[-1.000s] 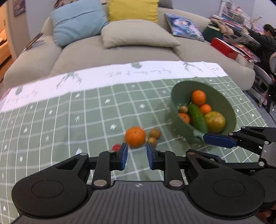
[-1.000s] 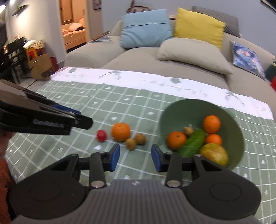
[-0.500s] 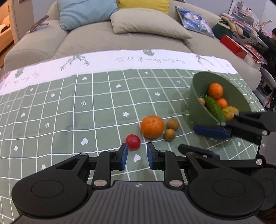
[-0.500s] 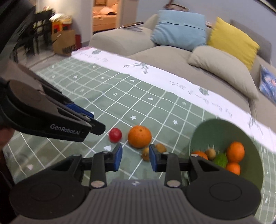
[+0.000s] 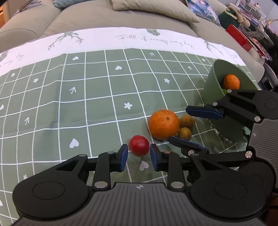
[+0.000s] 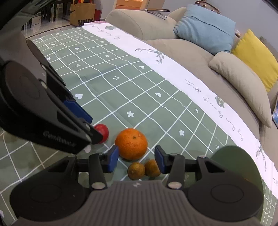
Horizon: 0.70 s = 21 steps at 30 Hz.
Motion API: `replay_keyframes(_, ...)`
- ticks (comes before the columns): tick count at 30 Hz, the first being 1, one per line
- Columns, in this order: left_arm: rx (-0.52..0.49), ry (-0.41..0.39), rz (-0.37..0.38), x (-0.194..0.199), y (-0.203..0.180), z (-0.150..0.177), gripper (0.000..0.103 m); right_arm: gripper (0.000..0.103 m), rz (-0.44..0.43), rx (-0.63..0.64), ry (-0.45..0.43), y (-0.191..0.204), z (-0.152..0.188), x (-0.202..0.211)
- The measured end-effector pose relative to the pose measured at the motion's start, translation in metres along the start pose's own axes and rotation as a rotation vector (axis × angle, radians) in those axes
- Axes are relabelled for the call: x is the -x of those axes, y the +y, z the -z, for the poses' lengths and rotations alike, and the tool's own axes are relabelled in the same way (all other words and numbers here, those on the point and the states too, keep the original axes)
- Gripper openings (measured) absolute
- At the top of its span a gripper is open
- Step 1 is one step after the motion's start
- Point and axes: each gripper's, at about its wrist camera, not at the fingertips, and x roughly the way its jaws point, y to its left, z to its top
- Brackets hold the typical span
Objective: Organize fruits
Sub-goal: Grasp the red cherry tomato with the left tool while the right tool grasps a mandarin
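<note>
A small red fruit (image 5: 139, 145) lies on the green checked tablecloth, just ahead of and between the open fingers of my left gripper (image 5: 138, 157). A large orange (image 5: 163, 124) and two small brown fruits (image 5: 186, 127) lie to its right. My right gripper (image 6: 136, 157) is open, with the orange (image 6: 131, 143) just ahead between its fingers and the brown fruits (image 6: 144, 169) below it. The red fruit (image 6: 102, 131) is partly hidden by the left gripper there. A green bowl (image 5: 213, 83) at the right holds an orange and other fruit.
The tablecloth (image 5: 86, 87) has a white band at its far edge. A grey sofa (image 6: 182, 45) with blue, yellow and beige cushions stands behind the table. A paper bag (image 6: 82, 12) stands on the floor at the far left.
Both grippers have moved down and closer to the loose fruits. The left now frames the red fruit, the right frames the orange. The right jaws have opened wider.
</note>
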Motion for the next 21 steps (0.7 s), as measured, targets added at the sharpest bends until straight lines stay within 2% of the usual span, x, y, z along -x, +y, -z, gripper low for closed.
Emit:
replay_keyframes(4, 0.012, 0.013, 0.002, -0.007, 0.002, -0.002, 0.038, 0.042, -0.007, 0.029, 0.013, 0.005, -0.001, -0.008)
replay_keyframes(7, 0.029, 0.023, 0.019, -0.012, 0.005, -0.004, 0.039, 0.042, -0.012, 0.033, 0.021, 0.007, -0.002, -0.013)
replay_keyframes(14, 0.045, 0.032, 0.027, -0.016, 0.007, -0.006, 0.036, 0.043, -0.019, 0.030, 0.028, 0.006, -0.003, -0.020)
replay_keyframes(17, 0.057, 0.029, 0.034, -0.017, 0.007, -0.007, 0.029, 0.042, -0.023, 0.023, 0.026, 0.005, -0.003, -0.019)
replay_keyframes(21, 0.072, 0.025, 0.021, -0.014, 0.008, -0.007, 0.029, 0.041, -0.025, 0.014, 0.020, 0.005, -0.003, -0.015)
